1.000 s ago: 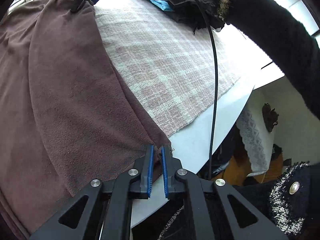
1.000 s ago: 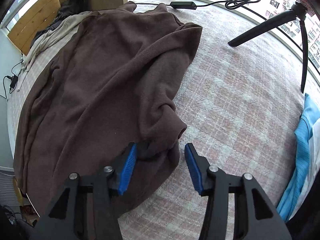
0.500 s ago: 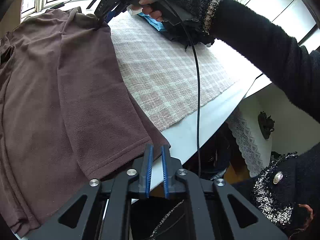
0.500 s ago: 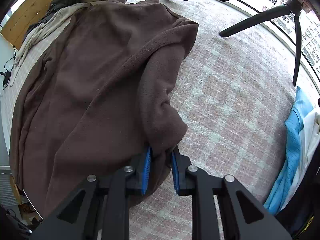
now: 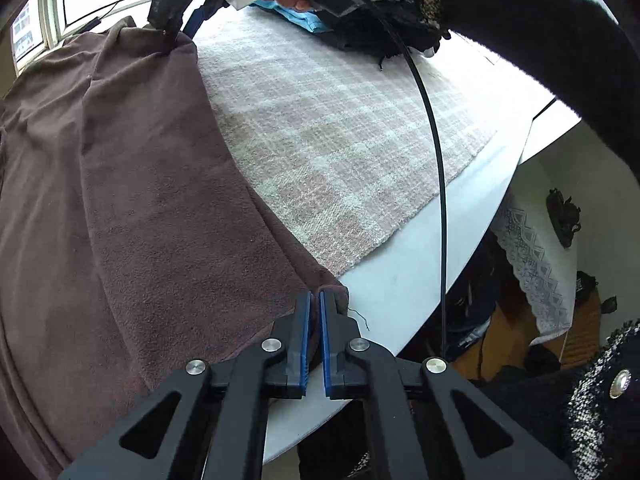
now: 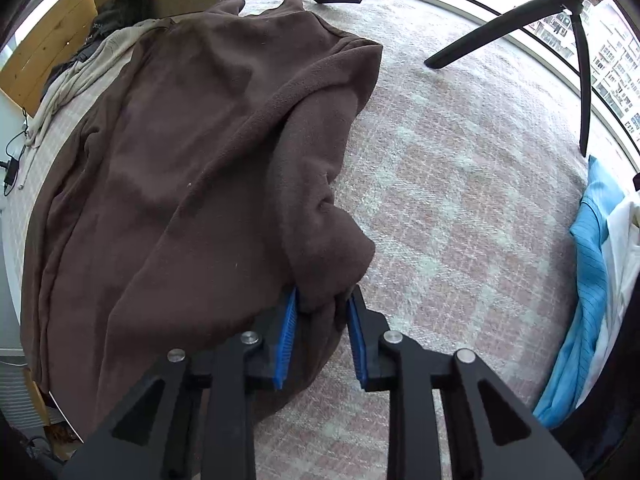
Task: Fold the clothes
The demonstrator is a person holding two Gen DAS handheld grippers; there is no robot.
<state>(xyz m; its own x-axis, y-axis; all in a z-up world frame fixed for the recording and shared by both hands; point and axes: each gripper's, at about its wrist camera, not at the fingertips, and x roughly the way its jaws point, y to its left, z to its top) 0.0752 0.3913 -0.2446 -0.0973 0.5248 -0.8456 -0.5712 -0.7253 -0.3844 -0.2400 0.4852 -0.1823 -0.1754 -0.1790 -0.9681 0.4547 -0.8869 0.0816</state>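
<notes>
Change since a second ago: the right tongs, which then stood spread astride a bunched fold, are now being closed on it; the left tongs were lifted off the hem half a second ago and have been brought back down to it.
Garment: a brown fleece top is spread on the checked cloth that covers the worktop, one corner reaching the near edge.
Left tongs: pressed together at the hem corner; whether any fabric is caught between the pads cannot be told.
Right tongs: a thick bunch of fleece, seemingly the cuff end of a sleeve, is pinched between the blue pads.
Step in hand: the side edge is judged to be gripped at two points before a fold.
Next move: both points would need to be lifted together and carried across the body, the edge kept taut.
Nearby: a blue garment lies at the right, well apart.
</notes>
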